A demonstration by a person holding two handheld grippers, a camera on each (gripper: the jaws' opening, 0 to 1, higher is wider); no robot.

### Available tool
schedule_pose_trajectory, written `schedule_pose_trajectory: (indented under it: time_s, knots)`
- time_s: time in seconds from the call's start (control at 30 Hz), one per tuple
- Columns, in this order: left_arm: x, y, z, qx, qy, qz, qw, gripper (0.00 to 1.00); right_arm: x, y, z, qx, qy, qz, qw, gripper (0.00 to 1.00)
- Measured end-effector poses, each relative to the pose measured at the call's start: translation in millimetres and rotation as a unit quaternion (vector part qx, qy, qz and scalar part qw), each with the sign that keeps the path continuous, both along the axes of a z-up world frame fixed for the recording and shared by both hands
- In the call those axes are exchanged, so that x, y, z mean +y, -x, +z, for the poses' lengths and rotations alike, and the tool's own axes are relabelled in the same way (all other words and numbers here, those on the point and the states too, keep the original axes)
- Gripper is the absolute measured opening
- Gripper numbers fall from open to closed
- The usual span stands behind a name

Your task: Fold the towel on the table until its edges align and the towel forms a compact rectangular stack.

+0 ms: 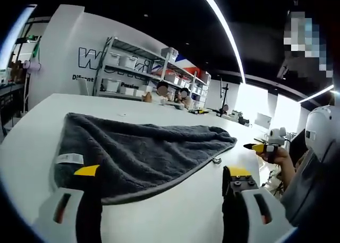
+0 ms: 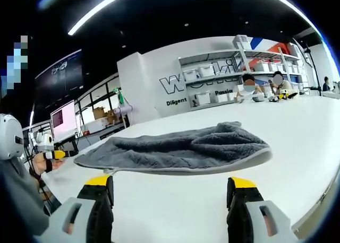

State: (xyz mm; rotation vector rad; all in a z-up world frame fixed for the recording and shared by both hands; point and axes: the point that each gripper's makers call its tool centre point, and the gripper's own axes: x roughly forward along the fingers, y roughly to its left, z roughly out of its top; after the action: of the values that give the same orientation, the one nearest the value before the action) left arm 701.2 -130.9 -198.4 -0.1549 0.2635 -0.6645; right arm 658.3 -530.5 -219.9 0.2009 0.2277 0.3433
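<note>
A dark grey towel (image 1: 143,153) lies rumpled on the white table (image 1: 175,211), with a white label (image 1: 70,158) at its left corner and a pale hem along the near edge. My left gripper (image 1: 163,173) is open just short of that edge and holds nothing. In the right gripper view the same towel (image 2: 180,146) spreads ahead of my right gripper (image 2: 170,182), which is open and empty over bare table. The other yellow-tipped gripper (image 1: 259,146) shows at the right, held in a hand, and likewise at the left (image 2: 53,154).
A small pale object (image 1: 217,159) rests on the table by the towel's right end. A person in grey (image 1: 313,184) stands at the table's edge. Shelves with bins (image 1: 133,68) and seated people (image 2: 260,89) are far behind.
</note>
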Motion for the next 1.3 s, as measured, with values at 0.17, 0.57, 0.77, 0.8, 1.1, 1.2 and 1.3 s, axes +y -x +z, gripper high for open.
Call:
schedule_pose_trajectory:
  time_s: [0.17, 0.57, 0.77, 0.8, 1.1, 1.2, 1.3]
  knots:
    - [0, -0.1, -0.1, 0.000, 0.000, 0.001, 1.0000, 0.99, -1, 0, 0.2, 0.001, 0.002, 0.000, 1.0000, 0.92]
    - [1, -1.1, 0.6, 0.000, -0.003, 0.002, 1.0000, 0.98, -25, -5, 22.2, -0.018, 0.020, -0.019, 0.9995, 0.91]
    - [0, -1.2, -0.1, 0.001, -0.004, 0.001, 1.0000, 0.98, -46, -18, 44.7, -0.036, 0.037, -0.027, 0.9983, 0.89]
    - [0, -1.2, 0.2, 0.002, -0.004, 0.000, 1.0000, 0.98, -51, -23, 50.2, -0.040, 0.041, -0.028, 0.9980, 0.89]
    - [-5, -1.0, 3.0, -0.003, -0.004, -0.007, 1.0000, 0.98, -71, -59, 83.8, -0.052, 0.077, 0.001, 0.9957, 0.87]
    - [-6, -0.8, 2.6, -0.002, -0.004, -0.009, 1.0000, 0.98, -74, -71, 89.5, -0.049, 0.075, 0.027, 0.9956, 0.87]
    - [-7, -0.5, 4.1, -0.004, -0.003, -0.010, 0.9999, 0.98, -75, -90, 93.8, -0.040, 0.089, 0.073, 0.9925, 0.87]
